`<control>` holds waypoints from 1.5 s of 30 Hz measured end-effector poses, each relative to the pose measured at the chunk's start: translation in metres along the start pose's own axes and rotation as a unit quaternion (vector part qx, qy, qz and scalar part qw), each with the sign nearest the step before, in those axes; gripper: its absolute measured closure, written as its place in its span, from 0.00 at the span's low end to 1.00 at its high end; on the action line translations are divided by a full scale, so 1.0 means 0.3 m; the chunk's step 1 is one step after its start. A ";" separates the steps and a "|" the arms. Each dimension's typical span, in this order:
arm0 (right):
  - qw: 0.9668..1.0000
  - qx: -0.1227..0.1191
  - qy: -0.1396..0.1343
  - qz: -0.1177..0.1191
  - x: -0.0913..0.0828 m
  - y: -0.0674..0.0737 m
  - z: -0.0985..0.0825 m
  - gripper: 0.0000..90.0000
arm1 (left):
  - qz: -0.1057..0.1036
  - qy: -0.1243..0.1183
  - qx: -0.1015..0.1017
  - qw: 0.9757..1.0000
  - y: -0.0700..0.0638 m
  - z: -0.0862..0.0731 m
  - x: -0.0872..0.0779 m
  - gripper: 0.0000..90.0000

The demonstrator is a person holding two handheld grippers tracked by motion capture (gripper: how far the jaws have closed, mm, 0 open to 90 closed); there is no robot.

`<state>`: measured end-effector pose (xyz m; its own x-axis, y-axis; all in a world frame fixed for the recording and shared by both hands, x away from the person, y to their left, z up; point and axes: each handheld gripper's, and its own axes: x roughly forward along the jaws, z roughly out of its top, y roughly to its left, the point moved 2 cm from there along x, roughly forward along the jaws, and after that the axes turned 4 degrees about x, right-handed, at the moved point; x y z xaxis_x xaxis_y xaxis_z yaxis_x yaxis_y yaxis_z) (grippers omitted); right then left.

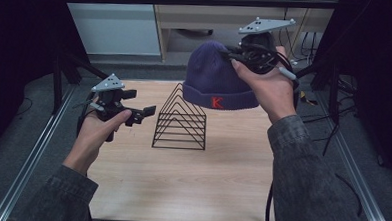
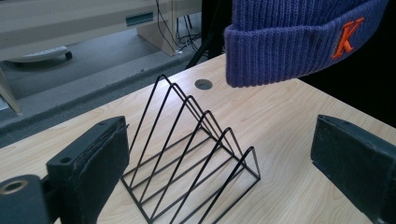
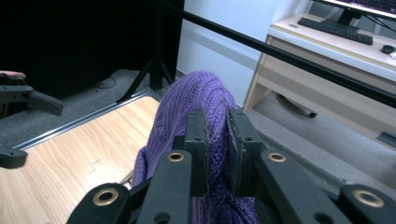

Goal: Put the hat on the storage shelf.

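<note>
The right gripper (image 1: 236,56) has its jaws clamped on a fold at the crown of the purple beanie (image 1: 213,78), which hangs below them in the air, its cuff (marked with an orange K) clear of the table (image 1: 180,185). The left gripper (image 1: 143,112) hovers empty, jaws spread wide, with the black wire rack (image 1: 180,119) standing on the table just ahead of and between them. We judge the step in hand to be the carrying of the beanie, probably toward the rack. The next move calls for bringing the cuff down over the rack's triangular peaks, perhaps with the left jaws steadying the rack or catching the cuff.
</note>
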<state>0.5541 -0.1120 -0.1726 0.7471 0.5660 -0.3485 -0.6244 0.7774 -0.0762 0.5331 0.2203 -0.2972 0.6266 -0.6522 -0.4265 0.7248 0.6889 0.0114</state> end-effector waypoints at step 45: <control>0.995 -0.029 -0.027 0.093 0.055 0.224 0.051 0.89 | -0.070 0.013 -0.004 0.997 -0.026 -0.022 0.113 0.03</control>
<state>0.5279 -0.0463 -0.1692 0.6284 0.7133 -0.3103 -0.7633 0.6423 -0.0692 0.5468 0.1947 -0.3176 0.5111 -0.7338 -0.4475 0.8022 0.5942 -0.0582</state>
